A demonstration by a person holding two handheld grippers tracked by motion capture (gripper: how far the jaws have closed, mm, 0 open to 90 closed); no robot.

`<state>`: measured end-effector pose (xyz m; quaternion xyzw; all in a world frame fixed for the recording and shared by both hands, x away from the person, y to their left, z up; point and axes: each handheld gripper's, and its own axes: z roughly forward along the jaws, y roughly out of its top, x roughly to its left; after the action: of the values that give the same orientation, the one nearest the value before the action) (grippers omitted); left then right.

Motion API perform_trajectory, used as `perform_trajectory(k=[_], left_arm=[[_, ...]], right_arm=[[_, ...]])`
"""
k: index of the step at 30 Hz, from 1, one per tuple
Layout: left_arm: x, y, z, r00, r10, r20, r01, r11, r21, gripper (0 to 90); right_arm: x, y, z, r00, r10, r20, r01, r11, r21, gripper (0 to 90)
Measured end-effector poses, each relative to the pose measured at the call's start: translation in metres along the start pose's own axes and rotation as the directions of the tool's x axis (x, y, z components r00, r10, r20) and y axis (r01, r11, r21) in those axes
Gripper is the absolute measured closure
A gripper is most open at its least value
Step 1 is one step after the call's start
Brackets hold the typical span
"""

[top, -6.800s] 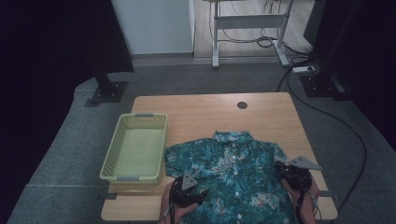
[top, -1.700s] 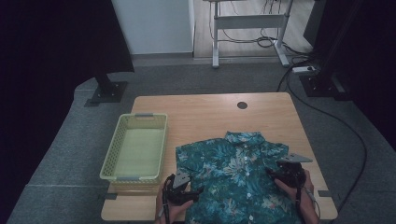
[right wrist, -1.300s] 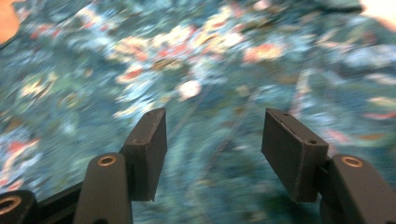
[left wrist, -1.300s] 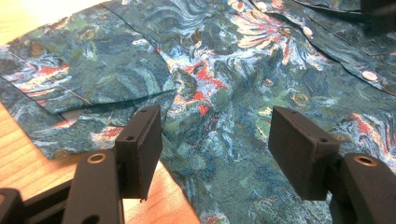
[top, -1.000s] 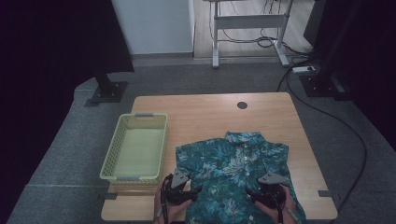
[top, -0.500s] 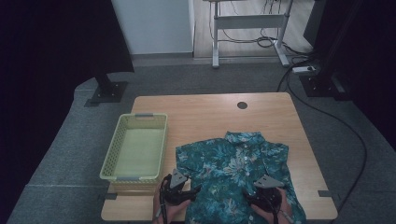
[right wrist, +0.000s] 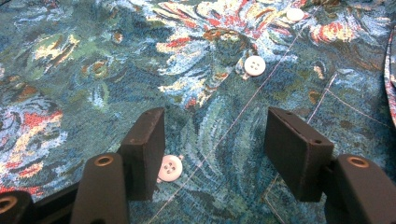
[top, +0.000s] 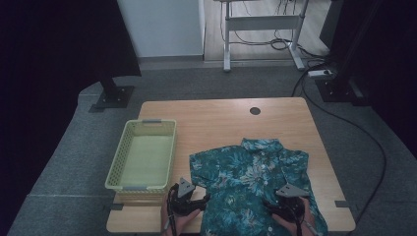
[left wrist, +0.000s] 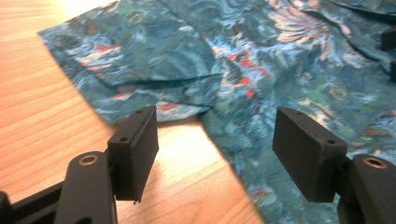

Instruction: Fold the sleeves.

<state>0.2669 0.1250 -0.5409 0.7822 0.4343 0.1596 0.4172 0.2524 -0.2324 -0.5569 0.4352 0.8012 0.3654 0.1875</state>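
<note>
A teal floral shirt (top: 255, 182) lies spread face up on the wooden table (top: 221, 123), collar toward the far side, its right sleeve folded in over the body. My left gripper (top: 204, 200) stands open at the shirt's near left edge, below the left sleeve (left wrist: 140, 79); its jaws straddle the side hem and bare wood. My right gripper (top: 280, 212) is open low over the shirt's front near the bottom hem. White buttons (right wrist: 255, 65) along the placket show between and beside its jaws.
A light green plastic basket (top: 142, 155) sits empty at the table's left side, close to my left gripper. A round cable hole (top: 254, 111) marks the far edge. Desk legs and cables lie on the floor beyond.
The right sleeve has been folded in over the shirt's body. My right gripper moved leftward from the right sleeve onto the shirt's lower front. The left gripper has barely shifted.
</note>
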Motion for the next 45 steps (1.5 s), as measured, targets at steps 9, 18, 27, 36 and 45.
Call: perform_trajectory(k=[9, 18, 27, 36, 45], left_arm=[[0.005, 0.005, 0.008, 0.9986, -0.038, -0.038, 0.038, 0.9993, -0.004, 30.2], [0.014, 0.011, 0.020, 0.9986, -0.052, -0.006, 0.052, 0.9984, 0.020, 30.0], [0.015, 0.017, 0.032, 0.9970, -0.077, -0.013, 0.077, 0.9961, 0.042, 30.3], [0.019, 0.027, 0.047, 0.9938, -0.102, -0.046, 0.104, 0.9930, 0.056, 29.6], [0.029, 0.035, 0.057, 0.9933, -0.110, -0.034, 0.112, 0.9924, 0.052, 29.6]], right_arm=[[-0.011, -0.004, -0.004, 0.9998, 0.020, 0.006, -0.020, 1.000, -0.004, 38.2], [-0.012, -0.005, -0.005, 0.9998, 0.020, 0.001, -0.020, 1.000, -0.009, 38.2], [-0.014, -0.006, -0.006, 0.9997, 0.025, -0.008, -0.025, 1.000, -0.015, 38.3], [-0.018, -0.007, -0.006, 0.9991, 0.035, -0.024, -0.035, 0.999, -0.024, 38.5], [-0.015, -0.007, -0.006, 0.9998, 0.018, -0.005, -0.019, 1.000, -0.024, 38.5]])
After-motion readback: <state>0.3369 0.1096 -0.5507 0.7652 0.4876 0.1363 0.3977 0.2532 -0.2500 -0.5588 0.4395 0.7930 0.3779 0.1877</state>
